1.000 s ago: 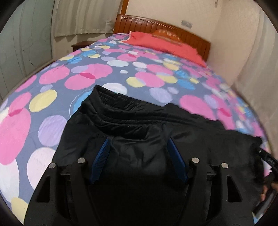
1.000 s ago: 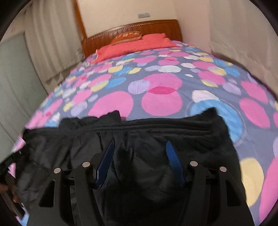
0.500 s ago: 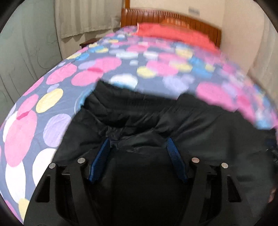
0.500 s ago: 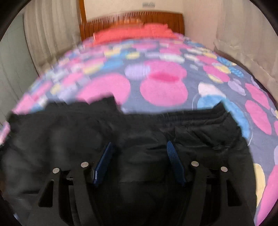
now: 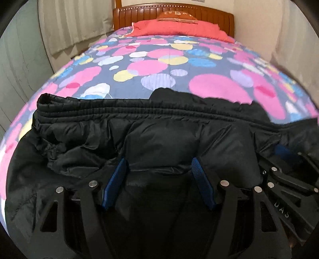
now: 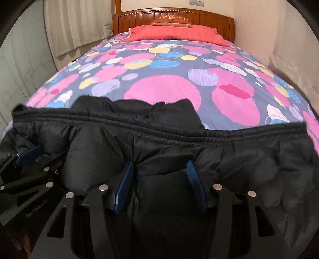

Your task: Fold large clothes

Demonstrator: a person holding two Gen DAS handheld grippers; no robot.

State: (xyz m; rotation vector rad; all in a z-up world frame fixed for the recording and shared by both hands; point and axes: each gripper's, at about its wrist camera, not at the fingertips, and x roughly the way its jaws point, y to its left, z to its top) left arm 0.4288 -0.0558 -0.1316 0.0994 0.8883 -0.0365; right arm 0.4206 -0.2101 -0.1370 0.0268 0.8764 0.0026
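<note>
Black padded trousers [image 5: 159,123] hang bunched across the near end of the bed, their elastic waistband [image 5: 139,110] running straight across. My left gripper [image 5: 159,159] is shut on a thick fold of the fabric, which fills the gap between its blue pads [image 5: 114,183]. My right gripper [image 6: 160,162] grips another fold of the trousers [image 6: 249,151]; its jaws are closing, and creases pull toward its pads [image 6: 124,187]. The two grippers sit side by side. Each shows at the edge of the other's view: the right gripper [image 5: 285,153], the left gripper [image 6: 28,155].
The bed wears a spotted pink, blue and yellow bedspread [image 5: 159,65]. A red pillow [image 5: 179,29] lies against the wooden headboard [image 5: 173,12]. Curtains [image 5: 75,24] hang on the left and a wall [image 6: 289,39] closes in on the right.
Both grippers swung round and sank with the trousers still between their pads. The waistband now lies level across both views, and the grippers have drawn closer together. The right pads stand slightly narrower.
</note>
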